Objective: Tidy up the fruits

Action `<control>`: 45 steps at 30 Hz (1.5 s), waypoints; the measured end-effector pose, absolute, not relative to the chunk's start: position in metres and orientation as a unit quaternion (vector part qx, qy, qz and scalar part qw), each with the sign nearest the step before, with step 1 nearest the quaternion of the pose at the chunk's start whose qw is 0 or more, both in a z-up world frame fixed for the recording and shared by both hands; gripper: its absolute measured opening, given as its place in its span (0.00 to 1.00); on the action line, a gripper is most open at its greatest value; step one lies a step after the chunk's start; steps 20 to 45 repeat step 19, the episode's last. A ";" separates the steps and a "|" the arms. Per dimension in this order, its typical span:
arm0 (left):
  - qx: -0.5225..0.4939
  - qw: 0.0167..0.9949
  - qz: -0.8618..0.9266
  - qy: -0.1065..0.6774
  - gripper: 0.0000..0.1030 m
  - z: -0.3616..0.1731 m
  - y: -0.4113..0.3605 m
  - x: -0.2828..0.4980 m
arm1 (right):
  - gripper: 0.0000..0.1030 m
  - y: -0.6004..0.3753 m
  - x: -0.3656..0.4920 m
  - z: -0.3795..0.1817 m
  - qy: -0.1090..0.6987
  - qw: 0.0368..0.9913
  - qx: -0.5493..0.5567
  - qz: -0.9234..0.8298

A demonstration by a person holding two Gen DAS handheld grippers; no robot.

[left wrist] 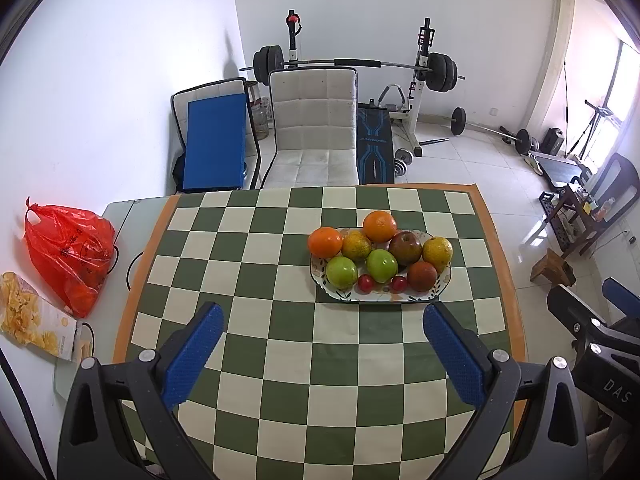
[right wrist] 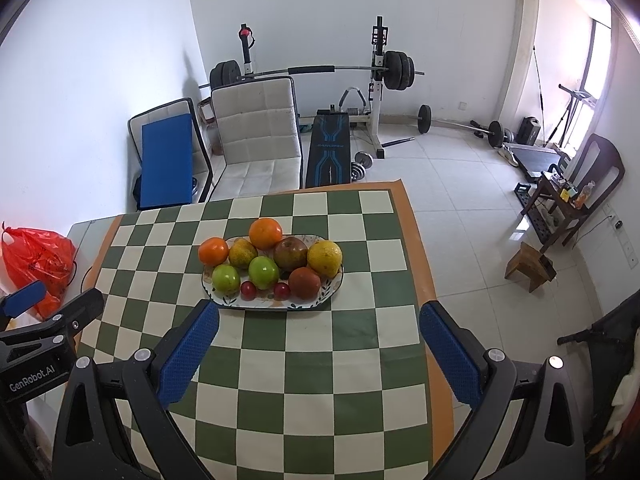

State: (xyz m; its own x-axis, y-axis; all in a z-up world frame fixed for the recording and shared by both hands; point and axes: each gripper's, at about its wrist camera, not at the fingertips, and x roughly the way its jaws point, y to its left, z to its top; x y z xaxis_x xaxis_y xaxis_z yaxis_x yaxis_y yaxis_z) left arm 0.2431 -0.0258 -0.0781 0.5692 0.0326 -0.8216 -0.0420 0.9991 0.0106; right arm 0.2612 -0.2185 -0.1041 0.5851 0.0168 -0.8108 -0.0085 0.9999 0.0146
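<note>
Left wrist view, going L to R: a red bag and a snack box sit on the bare table strip near the table's left edge, off the checked cloth. Bag looks like it has orange stuff inside, prob more fruit, but can't tell through the plastic. Left gripper hangs over the cloth's near part, jaws spread wide, nothing between them. Plate sits toward the table's far right corner, all fruit on it: two oranges, a yellow-green citrus, two green apples, a dark red apple, a yellowish citrus, a brownish-red fruit, two small red ones at the near rim. Fruit is packed touching, big ones at the back, small ones in front, so every piece shows.

Right wrist view: right gripper also released and empty, held just short of the plate's near rim, left finger pad close to it. Scene fits either fruit already gathered on the plate, or a plate awaiting sorting.

Table's near edge is cut off behind both grippers. The brownish fruit's kind is hard to make out.
</note>
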 end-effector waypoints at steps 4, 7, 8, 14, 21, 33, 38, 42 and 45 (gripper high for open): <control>-0.005 0.886 0.021 0.464 0.99 -0.078 -0.026 0.243 | 0.99 -0.220 0.260 -0.100 0.455 0.891 0.006 0.006; -0.003 0.887 0.021 0.462 0.99 -0.078 -0.028 0.242 | 0.99 -0.220 0.260 -0.100 0.454 0.891 0.004 0.007; -0.002 0.887 0.021 0.462 0.99 -0.077 -0.028 0.242 | 0.99 -0.219 0.260 -0.100 0.455 0.891 0.005 0.006; -0.003 0.887 0.021 0.462 0.99 -0.078 -0.028 0.241 | 0.99 -0.220 0.260 -0.100 0.454 0.891 0.005 0.006; -0.003 0.888 0.021 0.460 0.99 -0.076 -0.029 0.241 | 0.99 -0.220 0.260 -0.100 0.455 0.890 0.005 0.007; -0.003 0.888 0.021 0.460 0.99 -0.076 -0.029 0.241 | 0.99 -0.220 0.260 -0.100 0.455 0.890 0.005 0.007; -0.003 0.888 0.021 0.460 0.99 -0.076 -0.029 0.241 | 0.99 -0.220 0.260 -0.100 0.455 0.890 0.005 0.007; -0.003 0.888 0.021 0.460 0.99 -0.076 -0.029 0.241 | 0.99 -0.220 0.260 -0.100 0.455 0.890 0.005 0.007; -0.003 0.888 0.021 0.460 0.99 -0.076 -0.029 0.241 | 0.99 -0.220 0.260 -0.100 0.455 0.890 0.005 0.007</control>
